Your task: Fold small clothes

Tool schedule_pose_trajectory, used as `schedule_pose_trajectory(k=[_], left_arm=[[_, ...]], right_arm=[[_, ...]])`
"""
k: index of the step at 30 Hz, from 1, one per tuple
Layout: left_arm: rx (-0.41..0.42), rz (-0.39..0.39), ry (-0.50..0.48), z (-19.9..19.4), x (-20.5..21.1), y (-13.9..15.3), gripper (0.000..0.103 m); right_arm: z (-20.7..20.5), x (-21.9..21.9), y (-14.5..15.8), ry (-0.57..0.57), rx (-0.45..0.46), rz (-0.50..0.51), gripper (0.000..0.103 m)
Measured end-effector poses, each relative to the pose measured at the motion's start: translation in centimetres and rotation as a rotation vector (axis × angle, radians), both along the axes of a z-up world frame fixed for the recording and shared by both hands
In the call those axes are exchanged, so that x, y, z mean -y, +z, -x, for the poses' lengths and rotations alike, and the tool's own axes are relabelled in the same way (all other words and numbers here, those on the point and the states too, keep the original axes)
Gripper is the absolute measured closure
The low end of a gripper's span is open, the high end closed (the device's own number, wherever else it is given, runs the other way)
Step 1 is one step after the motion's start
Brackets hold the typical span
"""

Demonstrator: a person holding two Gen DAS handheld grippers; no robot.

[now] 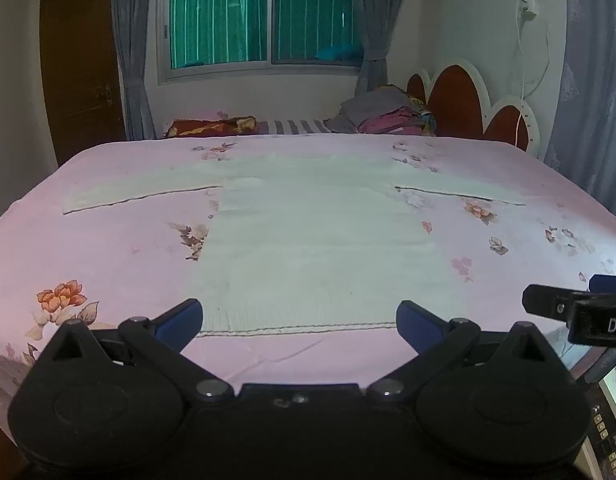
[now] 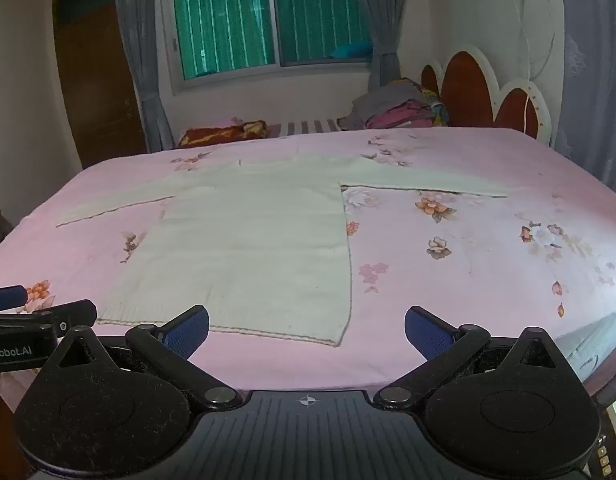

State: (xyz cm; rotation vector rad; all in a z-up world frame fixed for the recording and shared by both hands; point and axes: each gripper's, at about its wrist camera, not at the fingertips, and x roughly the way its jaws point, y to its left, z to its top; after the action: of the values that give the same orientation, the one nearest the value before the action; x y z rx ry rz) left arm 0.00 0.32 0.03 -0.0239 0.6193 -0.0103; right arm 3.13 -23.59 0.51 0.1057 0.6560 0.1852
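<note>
Left wrist view: one left tool [image 1: 299, 322], black linkage arms, two blue textured pads, jaws spread wide, holding nothing, poised over the near edge of the bed [image 1: 108, 248]. The right tool [image 2: 306, 330] reads the same in its own view: two blue pads set wide apart, nothing between them.

One garment: a pale knit sweater [image 1: 308, 240], ribbed hem nearest the tools, flat rectangular body, two long sleeves stretched straight out to left and right, forming a T. It lies flat at the centre of the bed, hem close to the near edge.

Bedsheet: pink, smooth, printed with scattered flowers.

Farther back: one heap of folded clothes [image 1: 387, 118], grey and pink, beside a scalloped headboard [image 1: 467, 100] with brown rounded panels edged white. One window [image 1: 264, 20] with two sliding panes, and two grey curtains.
</note>
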Motion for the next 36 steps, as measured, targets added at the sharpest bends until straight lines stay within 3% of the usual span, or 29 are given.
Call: schedule_pose_trajectory(k=[2, 36], left_arm=[[0.004, -0.027, 0.007, 0.0, 0.1, 0.0, 0.000], [0.000, -0.032, 0.022, 0.2, -0.2, -0.2, 0.000]], right_arm=[[0.0, 0.0, 0.0, 0.003, 0.004, -0.002, 0.000], [-0.5, -0.8, -0.3, 0.009, -0.001, 0.010, 0.000]])
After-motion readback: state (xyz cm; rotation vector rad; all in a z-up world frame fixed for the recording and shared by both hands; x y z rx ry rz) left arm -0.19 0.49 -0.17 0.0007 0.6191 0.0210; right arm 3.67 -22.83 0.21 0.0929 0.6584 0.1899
